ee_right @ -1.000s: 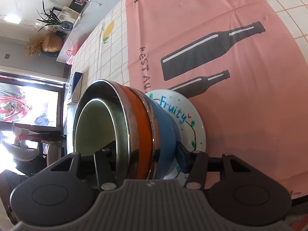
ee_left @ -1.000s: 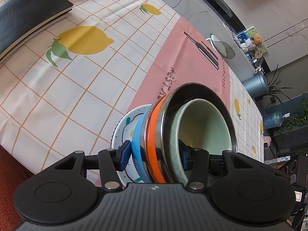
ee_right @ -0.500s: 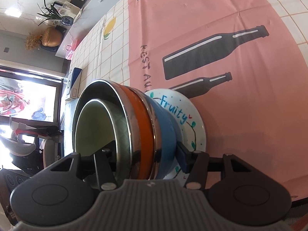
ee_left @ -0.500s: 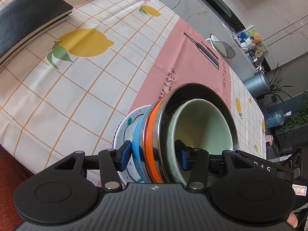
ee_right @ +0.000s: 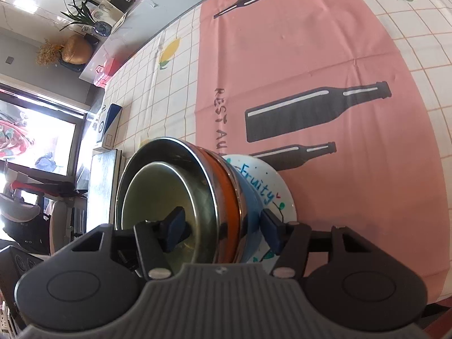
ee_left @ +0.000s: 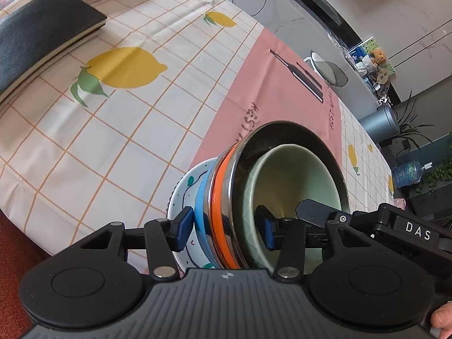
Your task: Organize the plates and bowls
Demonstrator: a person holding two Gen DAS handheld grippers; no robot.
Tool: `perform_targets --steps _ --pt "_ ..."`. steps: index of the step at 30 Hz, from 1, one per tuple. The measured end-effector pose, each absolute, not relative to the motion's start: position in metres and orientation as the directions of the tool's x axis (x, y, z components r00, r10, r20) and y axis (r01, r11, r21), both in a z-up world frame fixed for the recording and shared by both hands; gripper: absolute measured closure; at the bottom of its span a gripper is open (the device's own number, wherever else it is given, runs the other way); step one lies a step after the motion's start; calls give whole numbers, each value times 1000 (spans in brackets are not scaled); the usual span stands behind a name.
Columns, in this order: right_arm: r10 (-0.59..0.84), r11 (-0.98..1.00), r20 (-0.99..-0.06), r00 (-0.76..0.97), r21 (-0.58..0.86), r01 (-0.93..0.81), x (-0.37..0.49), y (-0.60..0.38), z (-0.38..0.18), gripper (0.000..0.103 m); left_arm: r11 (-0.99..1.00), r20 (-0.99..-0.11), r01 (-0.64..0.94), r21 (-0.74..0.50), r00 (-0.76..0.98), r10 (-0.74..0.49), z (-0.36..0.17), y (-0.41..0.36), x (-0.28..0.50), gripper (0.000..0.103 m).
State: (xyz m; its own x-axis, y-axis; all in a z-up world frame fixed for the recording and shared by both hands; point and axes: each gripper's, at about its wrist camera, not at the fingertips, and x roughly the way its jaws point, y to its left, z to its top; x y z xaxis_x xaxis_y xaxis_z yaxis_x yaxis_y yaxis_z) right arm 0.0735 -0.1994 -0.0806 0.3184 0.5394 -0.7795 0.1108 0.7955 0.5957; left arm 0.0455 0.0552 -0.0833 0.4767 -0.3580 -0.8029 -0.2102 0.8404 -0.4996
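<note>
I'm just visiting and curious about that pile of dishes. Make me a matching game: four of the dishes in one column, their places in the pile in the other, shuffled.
Dishes
1. pale green bowl
2. orange-banded steel bowl
3. blue bowl
4. "Fruity" plate

Places
A. flat on the tablecloth, under everything
B. innermost, nested on top
C. directly on the plate
D. between the blue bowl and the green one

Pairs: 1-B, 2-D, 3-C, 4-A
</note>
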Motion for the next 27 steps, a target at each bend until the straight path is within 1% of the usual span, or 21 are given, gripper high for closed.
perform_targets --steps 2,4,6,8,14,19,21,24,25,27 --pt "505 823 -790 346 562 82 72 -198 -72 42 855 -797 -193 -481 502 -335 -75 54 44 47" --pt "460 858 -804 376 511 43 71 -195 -63 37 869 -792 -173 -464 519 -320 -68 53 43 44" --pt "420 887 -813 404 462 9 69 -192 -55 36 885 -784 -146 -442 542 -303 -59 50 41 40" --pt "380 911 -817 434 412 -22 66 -191 -46 35 904 -775 -118 -411 567 -278 -49 47 39 38" --pt "295 950 -799 524 305 -70 54 -189 -24 30 965 -716 -33 -258 678 -169 -12 35 26 36" --pt "221 973 -761 610 219 -80 43 -191 -4 21 994 -639 21 -107 765 -85 17 21 12 35" --pt "197 978 -738 645 191 -80 37 -193 5 16 997 -605 33 -64 793 -65 26 17 5 35" --pt "172 983 -694 699 163 -81 24 -199 18 13 999 -553 44 -4 832 -38 40 10 -7 35" --pt "167 984 -676 718 157 -82 18 -201 24 13 999 -534 45 17 845 -29 44 7 -11 34" --pt "162 985 -637 753 148 -87 6 -204 34 12 998 -496 49 51 868 -18 51 2 -21 30"
